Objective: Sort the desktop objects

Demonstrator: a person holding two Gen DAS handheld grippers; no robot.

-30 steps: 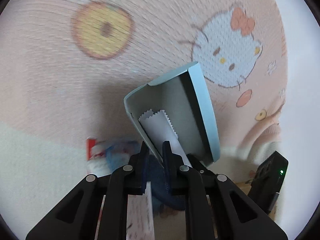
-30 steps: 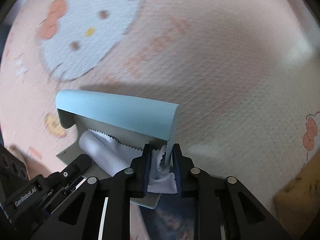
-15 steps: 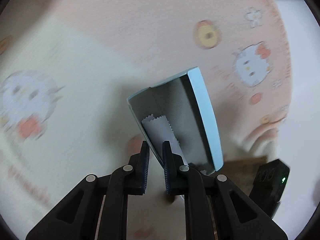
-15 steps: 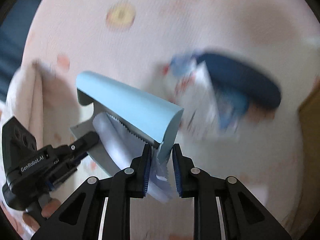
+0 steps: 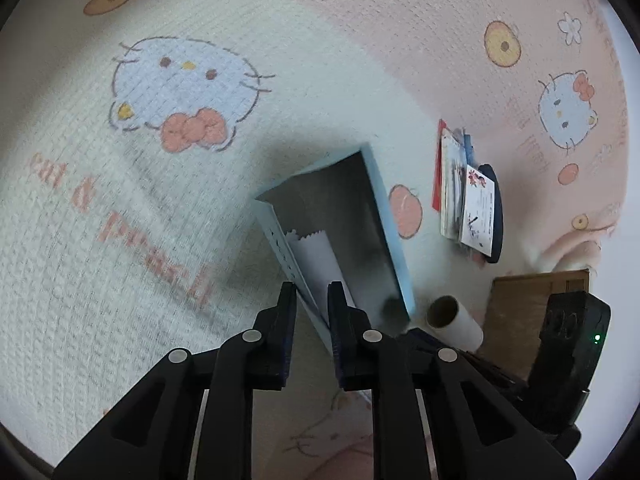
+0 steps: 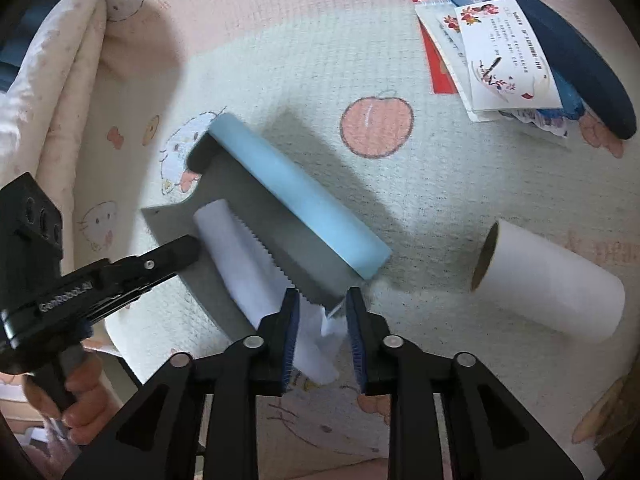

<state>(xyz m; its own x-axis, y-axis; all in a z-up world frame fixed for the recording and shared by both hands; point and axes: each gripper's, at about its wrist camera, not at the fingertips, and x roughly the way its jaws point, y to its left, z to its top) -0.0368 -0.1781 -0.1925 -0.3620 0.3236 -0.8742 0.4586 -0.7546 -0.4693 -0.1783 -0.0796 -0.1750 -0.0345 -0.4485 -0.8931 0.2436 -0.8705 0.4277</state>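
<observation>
A light blue glasses case (image 5: 384, 220) with a grey lining stands open, held above the mat, and also shows in the right wrist view (image 6: 296, 196). A white lens cloth (image 6: 240, 256) lies inside it and hangs out over the near end. My left gripper (image 5: 312, 300) is shut on the case's lower shell edge. My right gripper (image 6: 322, 308) is closed on the case's near end and the hanging cloth (image 6: 320, 344). The left gripper's finger (image 6: 160, 258) reaches in from the left.
A white paper roll (image 6: 548, 284) lies on the Hello Kitty mat (image 6: 320, 60) to the right. A dark blue case (image 6: 568, 56) with cards and leaflets (image 6: 508, 52) lies at the far right. A brown box (image 5: 536, 304) sits by the roll (image 5: 456, 320).
Both grippers have carried the open case across the mat; the paper roll, cards and dark blue case have come into clear view. The grips look the same.
</observation>
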